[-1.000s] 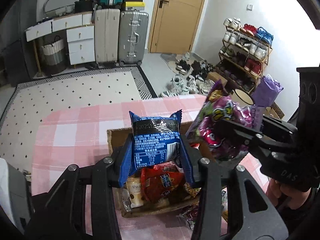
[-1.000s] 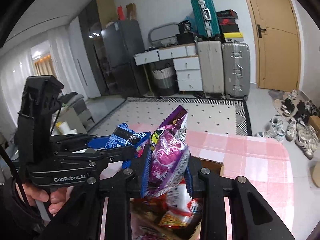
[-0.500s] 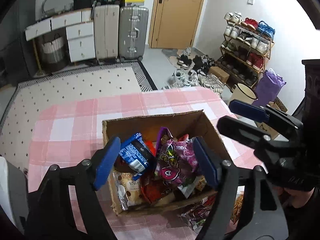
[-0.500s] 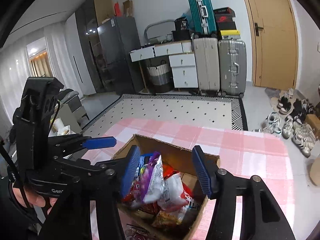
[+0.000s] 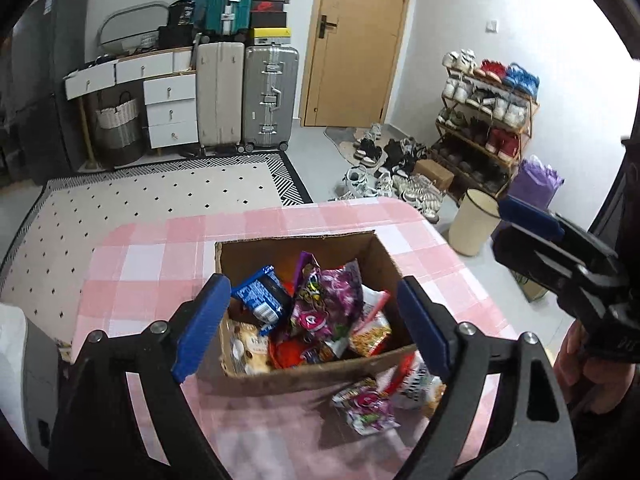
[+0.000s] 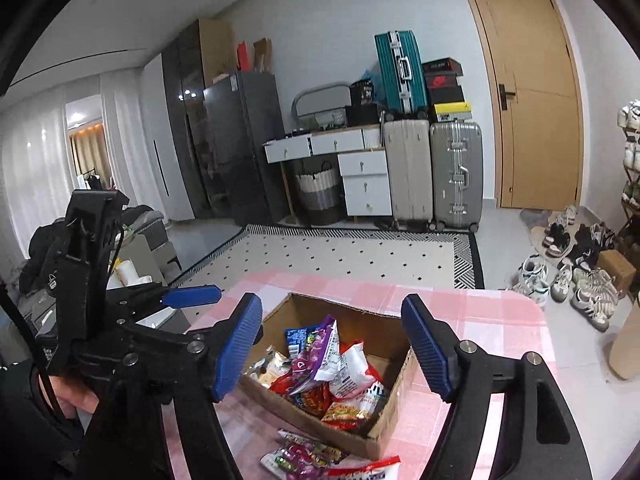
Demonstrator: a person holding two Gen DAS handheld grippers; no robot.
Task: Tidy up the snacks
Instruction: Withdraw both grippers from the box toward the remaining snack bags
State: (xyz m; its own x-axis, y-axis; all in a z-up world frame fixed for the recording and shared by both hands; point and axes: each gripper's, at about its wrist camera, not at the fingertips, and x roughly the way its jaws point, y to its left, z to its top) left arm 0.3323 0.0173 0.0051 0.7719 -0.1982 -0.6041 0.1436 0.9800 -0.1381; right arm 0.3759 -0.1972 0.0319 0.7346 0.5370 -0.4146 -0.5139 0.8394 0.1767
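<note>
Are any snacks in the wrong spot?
Yes. A few snack packets lie loose on the pink checked tablecloth, just outside the cardboard box, while the other snacks sit piled inside it.

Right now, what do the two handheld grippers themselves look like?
Both are black frames with silver screws and ribbed blue pads. The left gripper shows white lettering and a thin black cable in the right wrist view; the right gripper looks the same. Dark sleeves cover both wrists.

Your left wrist view: close above the bench's near edge, angled down, facing the door (image 5: 356, 44). Your right wrist view: flatter, facing the suitcases (image 6: 432, 172). Shared: cardboard box (image 5: 296, 374) (image 6: 394, 396), pink-checked bench (image 5: 152, 256) (image 6: 480, 320), rug.
</note>
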